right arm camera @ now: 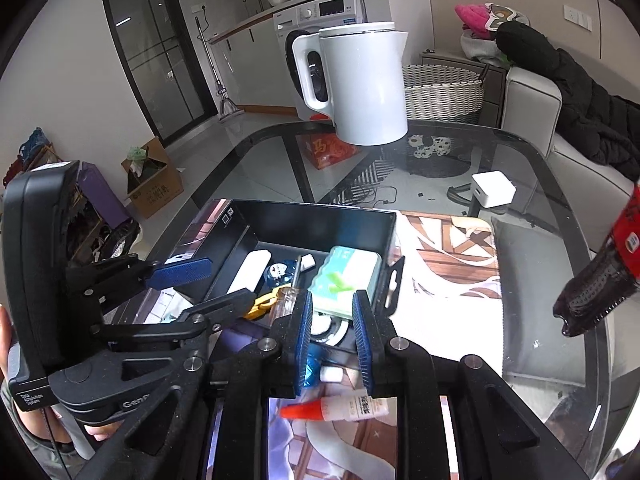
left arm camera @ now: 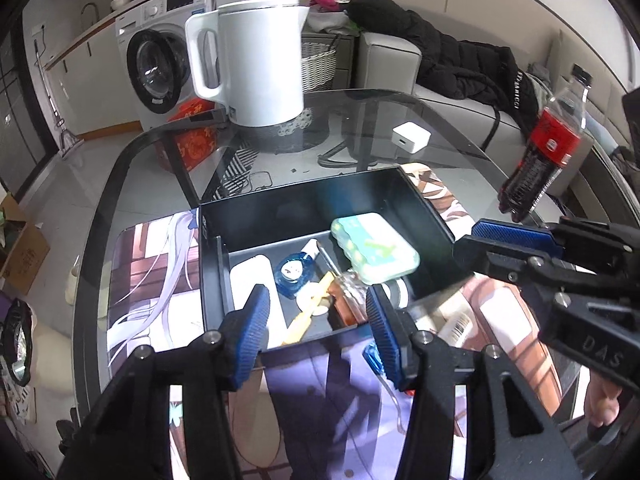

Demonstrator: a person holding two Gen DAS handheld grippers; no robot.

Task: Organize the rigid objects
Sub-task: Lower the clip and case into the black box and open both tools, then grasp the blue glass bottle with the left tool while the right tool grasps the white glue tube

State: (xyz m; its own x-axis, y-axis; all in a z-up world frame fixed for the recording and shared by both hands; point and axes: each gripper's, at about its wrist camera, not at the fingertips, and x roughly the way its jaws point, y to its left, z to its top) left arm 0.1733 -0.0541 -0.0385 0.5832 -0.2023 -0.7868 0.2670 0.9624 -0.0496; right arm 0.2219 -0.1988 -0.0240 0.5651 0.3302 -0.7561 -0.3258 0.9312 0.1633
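Two grippers, left [left arm camera: 316, 320] and right [right arm camera: 331, 330], both spread and empty, hover beside black box [left arm camera: 424, 204]. Risk: green pack [left arm camera: 374, 248], perched tilted atop contents, could slide if nudged.

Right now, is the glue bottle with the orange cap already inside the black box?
No, the glue bottle lies on the printed mat outside the black box, below the right fingers.

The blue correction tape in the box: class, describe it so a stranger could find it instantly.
Start at the black box on the glass table. On its floor, between the long white bar and the green pack, lies the correction tape. It alone is clear blue, with a round white centre.
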